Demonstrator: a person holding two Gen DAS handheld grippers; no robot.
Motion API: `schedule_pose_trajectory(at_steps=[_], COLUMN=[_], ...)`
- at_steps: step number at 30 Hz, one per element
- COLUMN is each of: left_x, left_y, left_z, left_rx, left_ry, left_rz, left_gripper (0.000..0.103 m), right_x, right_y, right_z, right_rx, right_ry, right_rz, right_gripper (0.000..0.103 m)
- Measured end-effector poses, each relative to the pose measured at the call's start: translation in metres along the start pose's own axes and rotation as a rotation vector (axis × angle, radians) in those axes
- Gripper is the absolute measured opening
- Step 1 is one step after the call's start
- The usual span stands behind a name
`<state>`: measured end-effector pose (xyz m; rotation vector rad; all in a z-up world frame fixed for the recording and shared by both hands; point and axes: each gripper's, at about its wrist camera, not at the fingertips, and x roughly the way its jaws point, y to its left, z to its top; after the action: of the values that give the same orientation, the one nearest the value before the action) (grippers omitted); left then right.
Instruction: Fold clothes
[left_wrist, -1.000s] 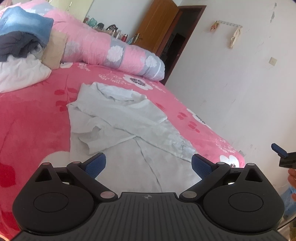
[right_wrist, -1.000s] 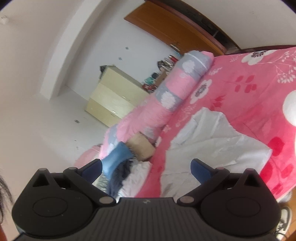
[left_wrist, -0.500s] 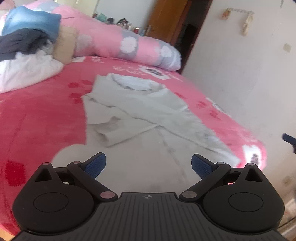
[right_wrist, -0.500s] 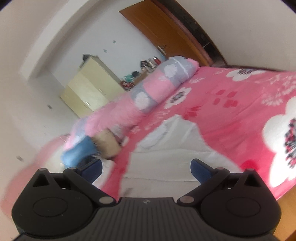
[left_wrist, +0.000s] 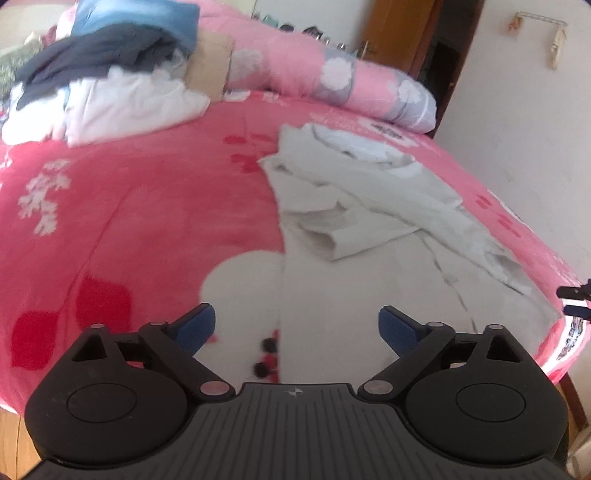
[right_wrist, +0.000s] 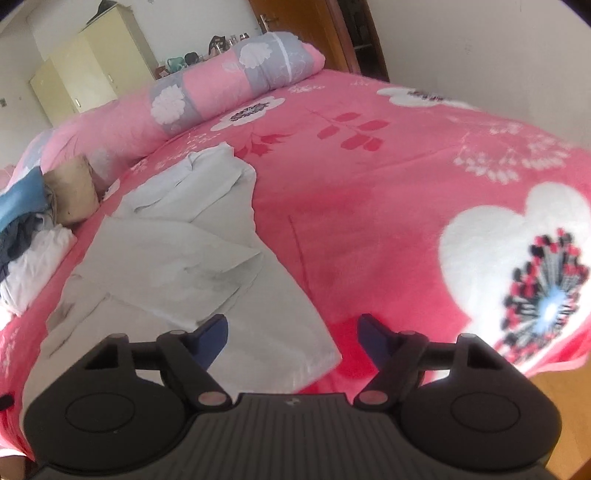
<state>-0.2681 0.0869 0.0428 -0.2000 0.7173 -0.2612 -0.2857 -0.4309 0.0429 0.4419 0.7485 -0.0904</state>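
Fingers (left_wrist: 192, 328) spread above white garment (left_wrist: 369, 206) hem, apart.

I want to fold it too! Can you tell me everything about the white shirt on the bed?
The white shirt is pale, soft-looking cloth with grey smudges. It lies spread out flat on the pink flowered blanket, collar end towards the long pillow, both sleeves folded across its middle. Its bottom edge reaches the near side of the bed. Neither tool touches it.

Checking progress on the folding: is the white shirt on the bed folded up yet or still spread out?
Partly folded: the white shirt lies flat on the pink bedspread with both sleeves crossed over its front, body still full length.
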Motion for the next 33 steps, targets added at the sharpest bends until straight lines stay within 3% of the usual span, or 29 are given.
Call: schedule_pose_trajectory(at_steps=[1,10,13,18,22,28,33], left_x=[0.002,0.026,0.039,0.047,0.038,0.034,0.039], left_y=[0.002,0.002,-0.003,-0.003,0.001,0.030,0.041], left_z=[0.000,0.000,0.006,0.010,0.001,-0.010,-0.020], left_rx=[-0.009,-0.037,-0.034,-0.068,-0.100,-0.305,-0.431], left_ry=[0.008,0.085,0.091,0.085,0.086,0.125,0.168], left_rz=[-0.006,-0.079,-0.057,-0.053,-0.103,-0.227,-0.336], left_gripper=[0.084,0.079,0.079,0.077,0.058,0.026,0.024], right_x=[0.007,0.024,0.024,0.027,0.025,0.024,0.028], right_y=[-0.002,0.004,0.001,-0.009,-0.019,-0.032,-0.031], right_z=[0.002,0.000,0.003,0.007,-0.002,-0.028,-0.046], right_rx=[0.004,-0.048,-0.025,0.058,0.174,0.364,0.483], right_ry=[0.009,0.071,0.072,0.074,0.095,0.151,0.161], right_rz=[0.022,0.073,0.078,0.105,0.184,0.330,0.443], right_gripper=[0.078,0.064,0.053,0.045,0.034,0.030,0.030])
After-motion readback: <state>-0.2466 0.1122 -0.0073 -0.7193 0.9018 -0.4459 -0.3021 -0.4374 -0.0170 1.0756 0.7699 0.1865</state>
